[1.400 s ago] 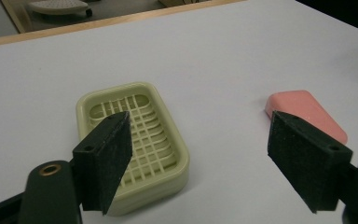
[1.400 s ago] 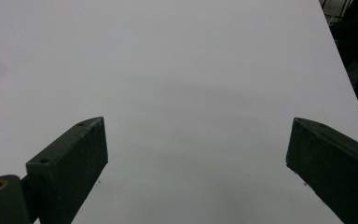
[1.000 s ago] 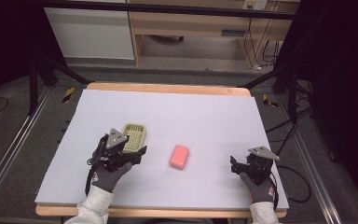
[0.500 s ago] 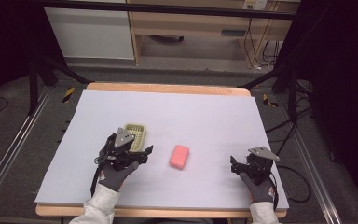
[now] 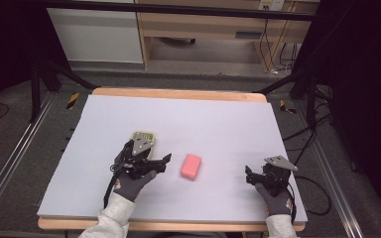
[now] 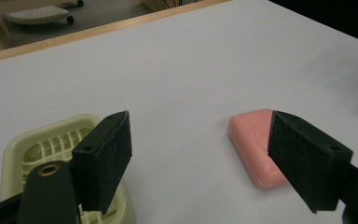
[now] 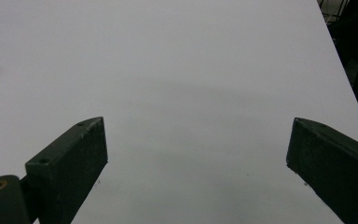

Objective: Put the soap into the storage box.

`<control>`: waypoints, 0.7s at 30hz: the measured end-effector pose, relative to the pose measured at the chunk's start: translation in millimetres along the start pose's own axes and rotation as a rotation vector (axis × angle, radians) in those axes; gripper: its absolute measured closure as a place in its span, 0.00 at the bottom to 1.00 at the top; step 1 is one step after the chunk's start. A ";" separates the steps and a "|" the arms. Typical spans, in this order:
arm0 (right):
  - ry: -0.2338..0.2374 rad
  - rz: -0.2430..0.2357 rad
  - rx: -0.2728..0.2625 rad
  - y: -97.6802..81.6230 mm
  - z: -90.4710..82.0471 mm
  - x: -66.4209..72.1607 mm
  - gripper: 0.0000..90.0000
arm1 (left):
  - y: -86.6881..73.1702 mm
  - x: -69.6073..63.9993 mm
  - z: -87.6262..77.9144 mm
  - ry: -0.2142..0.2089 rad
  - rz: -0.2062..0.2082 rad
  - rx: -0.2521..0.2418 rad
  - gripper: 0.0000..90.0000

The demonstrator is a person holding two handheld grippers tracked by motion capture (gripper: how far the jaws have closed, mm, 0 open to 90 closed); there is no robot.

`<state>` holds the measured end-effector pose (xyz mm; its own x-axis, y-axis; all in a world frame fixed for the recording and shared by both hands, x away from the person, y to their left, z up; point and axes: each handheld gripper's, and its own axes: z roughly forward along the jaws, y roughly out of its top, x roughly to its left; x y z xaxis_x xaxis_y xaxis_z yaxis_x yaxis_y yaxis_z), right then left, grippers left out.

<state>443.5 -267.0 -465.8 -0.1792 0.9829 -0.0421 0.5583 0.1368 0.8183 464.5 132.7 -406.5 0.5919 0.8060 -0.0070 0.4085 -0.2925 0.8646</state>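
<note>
A pink soap bar (image 5: 191,166) lies flat near the middle of the white table top (image 5: 203,124). To its left stands a pale yellow-green soap dish (image 5: 144,135) with a slotted bottom, partly hidden by my left gripper (image 5: 161,163). That gripper points right at the soap and is open, a short way from the bar. In the left gripper view the left gripper (image 6: 205,158) has the soap dish (image 6: 51,149) behind its left jaw and the soap bar (image 6: 254,140) just beyond its right jaw. My right gripper (image 5: 249,176) rests open near the front right of the table; in its own view the right gripper (image 7: 196,163) holds nothing.
The table top's wooden edge (image 5: 178,93) runs along the far side. Beyond it are a pale cabinet (image 5: 94,34) and a wooden shelf unit (image 5: 213,25). Black stand legs (image 5: 39,79) and cables (image 5: 307,134) flank the table on the floor.
My left gripper has moved right from over the soap dish toward the pink soap bar. The right gripper, soap and dish have stayed in place.
</note>
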 end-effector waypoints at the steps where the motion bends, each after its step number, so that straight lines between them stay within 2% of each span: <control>1: 0.000 0.000 0.000 0.0 0.0 0.0 0.06 | 1.6 -2.8 2.1 -0.002 0.004 0.000 0.24; 21: 0.004 0.002 0.003 0.1 0.5 0.0 0.06 | 9.5 -26.5 29.2 -0.024 0.029 0.025 0.23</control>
<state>443.9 -266.9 -466.0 -0.1808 0.9828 -0.0380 0.5613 0.1348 0.8165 473.0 93.5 -412.8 0.6198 0.7847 0.0055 0.4084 -0.3285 0.8516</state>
